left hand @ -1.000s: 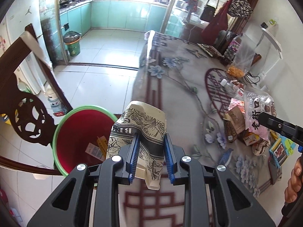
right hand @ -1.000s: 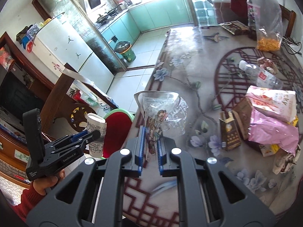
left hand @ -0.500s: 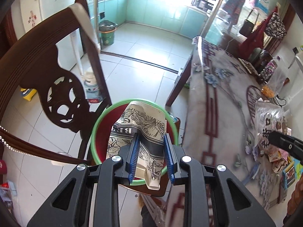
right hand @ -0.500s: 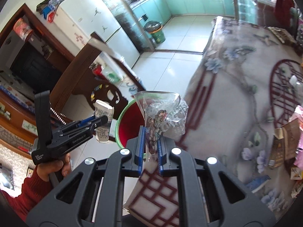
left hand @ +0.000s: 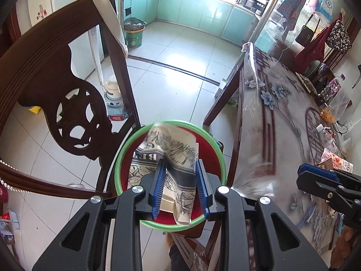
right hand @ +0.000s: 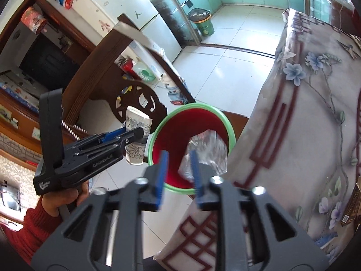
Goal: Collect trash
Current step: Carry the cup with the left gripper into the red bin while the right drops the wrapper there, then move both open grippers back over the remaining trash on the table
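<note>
My left gripper point(left hand: 179, 169) is shut on a crushed paper cup point(left hand: 169, 155) with black print and holds it over the red bin with a green rim point(left hand: 126, 151). In the right wrist view the cup point(right hand: 136, 133) hangs just left of the bin point(right hand: 227, 122). My right gripper point(right hand: 178, 158) is open above the bin. A crumpled clear plastic wrapper point(right hand: 206, 155) is loose beside the right finger, over the bin's mouth.
A dark carved wooden chair point(left hand: 56, 103) stands left of the bin. The table with a flowered cloth point(left hand: 270, 117) is to the right, with packets and a bottle point(left hand: 327, 135) on it. A green kitchen bin point(left hand: 134, 33) stands far back.
Both grippers moved from the table to over the red bin. The right gripper opened and let the plastic wrapper go. The left gripper still holds the cup.
</note>
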Tool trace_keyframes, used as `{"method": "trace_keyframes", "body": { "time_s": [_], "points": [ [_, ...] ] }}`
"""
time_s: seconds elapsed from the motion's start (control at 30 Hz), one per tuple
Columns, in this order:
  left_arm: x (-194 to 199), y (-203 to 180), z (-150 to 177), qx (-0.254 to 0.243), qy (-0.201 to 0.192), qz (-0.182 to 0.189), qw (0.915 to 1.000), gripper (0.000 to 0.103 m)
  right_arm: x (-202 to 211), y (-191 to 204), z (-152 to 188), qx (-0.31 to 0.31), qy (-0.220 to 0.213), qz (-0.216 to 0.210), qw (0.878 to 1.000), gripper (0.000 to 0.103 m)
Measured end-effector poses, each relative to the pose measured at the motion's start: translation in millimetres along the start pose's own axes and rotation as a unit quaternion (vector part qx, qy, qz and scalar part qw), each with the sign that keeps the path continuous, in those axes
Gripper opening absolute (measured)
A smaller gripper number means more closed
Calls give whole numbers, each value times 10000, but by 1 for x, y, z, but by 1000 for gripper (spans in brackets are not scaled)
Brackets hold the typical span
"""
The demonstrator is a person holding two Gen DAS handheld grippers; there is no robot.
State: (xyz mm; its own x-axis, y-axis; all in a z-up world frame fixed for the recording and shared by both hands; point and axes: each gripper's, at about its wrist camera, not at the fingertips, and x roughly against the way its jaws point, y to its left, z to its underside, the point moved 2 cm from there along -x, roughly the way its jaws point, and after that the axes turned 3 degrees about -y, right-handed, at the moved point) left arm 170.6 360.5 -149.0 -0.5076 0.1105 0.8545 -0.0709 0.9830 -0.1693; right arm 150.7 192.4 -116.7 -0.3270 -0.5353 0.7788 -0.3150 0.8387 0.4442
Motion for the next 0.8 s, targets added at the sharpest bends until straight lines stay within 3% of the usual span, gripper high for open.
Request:
{"method": "trace_keyframes", "body": {
  "time_s": [0.03,0.07,0.23,0.43,0.8],
  "points": [
    [1,0,-1,7,-33,1,10000,47,3,-2,-3,-78,-114,10,9999,46],
    [3,0,-3,19,-87,17,10000,48,6,-2,-5,-103,-172,-3,9998,46],
    [3,-4,-8,-26,-102,55,9999,48,29,-8,-1,46,-342,362,9987,46],
    [3,-23,-6,-162,-42,245,9996,48,67,-28,17,-230,-570,676,9958,46],
    [4,-103,3,-954,80,682,9931,48,126,-72,65,-538,-827,1622,9818,50]
  ]
}}
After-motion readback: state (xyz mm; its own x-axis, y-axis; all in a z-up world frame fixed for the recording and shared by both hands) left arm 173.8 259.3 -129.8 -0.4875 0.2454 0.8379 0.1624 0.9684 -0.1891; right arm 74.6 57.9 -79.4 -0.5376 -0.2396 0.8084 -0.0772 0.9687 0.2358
